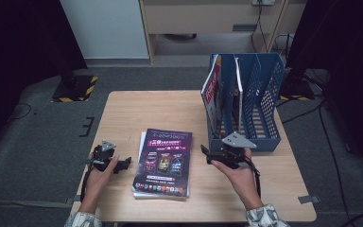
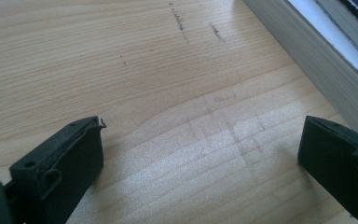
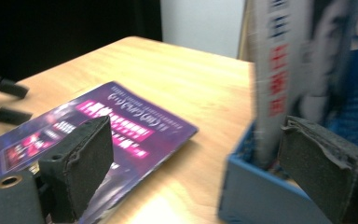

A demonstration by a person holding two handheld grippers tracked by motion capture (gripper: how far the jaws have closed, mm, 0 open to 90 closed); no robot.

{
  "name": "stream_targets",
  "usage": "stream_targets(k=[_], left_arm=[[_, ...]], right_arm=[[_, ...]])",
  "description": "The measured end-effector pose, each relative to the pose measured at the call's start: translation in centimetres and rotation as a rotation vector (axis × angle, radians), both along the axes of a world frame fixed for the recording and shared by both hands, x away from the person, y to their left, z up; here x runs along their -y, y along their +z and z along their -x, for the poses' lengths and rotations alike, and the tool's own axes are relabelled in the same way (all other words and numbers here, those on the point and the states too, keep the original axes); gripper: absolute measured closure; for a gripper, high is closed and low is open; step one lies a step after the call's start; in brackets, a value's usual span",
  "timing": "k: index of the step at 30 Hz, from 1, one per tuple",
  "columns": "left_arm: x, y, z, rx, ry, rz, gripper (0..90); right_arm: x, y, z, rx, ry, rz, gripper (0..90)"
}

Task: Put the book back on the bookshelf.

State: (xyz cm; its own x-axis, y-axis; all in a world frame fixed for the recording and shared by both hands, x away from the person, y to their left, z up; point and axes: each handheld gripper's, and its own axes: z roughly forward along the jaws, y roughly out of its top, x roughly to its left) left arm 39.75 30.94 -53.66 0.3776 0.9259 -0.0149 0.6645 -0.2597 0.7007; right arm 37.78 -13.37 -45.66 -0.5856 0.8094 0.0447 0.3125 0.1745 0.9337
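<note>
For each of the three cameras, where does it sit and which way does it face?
High view: above the person's side, looking forward and down on the table; both forearms show.
Left gripper view: on the left gripper, facing bare wood beside the magazine stack.
Right gripper view: on the right gripper, facing the blue file rack.
All share the stack.

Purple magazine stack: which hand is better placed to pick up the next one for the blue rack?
Probably the left. The left gripper rests open beside the magazine stack; the right gripper, also open, sits nearer the blue file rack.
</note>
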Motion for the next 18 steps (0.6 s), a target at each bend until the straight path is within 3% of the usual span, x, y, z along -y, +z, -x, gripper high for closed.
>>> stream_targets(k=[7, 10, 13, 18], left_arm=[[-0.1, 0.0, -0.1, 0.003, -0.025, -0.012, 0.1], [-0.1, 0.3, -0.1, 0.007, -0.021, 0.009, 4.7], [-0.1, 1.0, 0.3, 0.036, -0.028, 0.018, 6.4], [0.5, 2.2, 1.2, 0.066, -0.062, 0.051, 13.0]], right_arm=[[-2.1, -0.9, 0.5, -0.009, 0.07, 0.012, 10.2], [-2.9, -1.8, 0.8, -0.021, 0.102, 0.038, 14.3], [-3.4, -2.2, 0.9, -0.029, 0.118, 0.05, 18.5], [-4.4, -2.9, 1.2, -0.043, 0.16, 0.071, 27.6]])
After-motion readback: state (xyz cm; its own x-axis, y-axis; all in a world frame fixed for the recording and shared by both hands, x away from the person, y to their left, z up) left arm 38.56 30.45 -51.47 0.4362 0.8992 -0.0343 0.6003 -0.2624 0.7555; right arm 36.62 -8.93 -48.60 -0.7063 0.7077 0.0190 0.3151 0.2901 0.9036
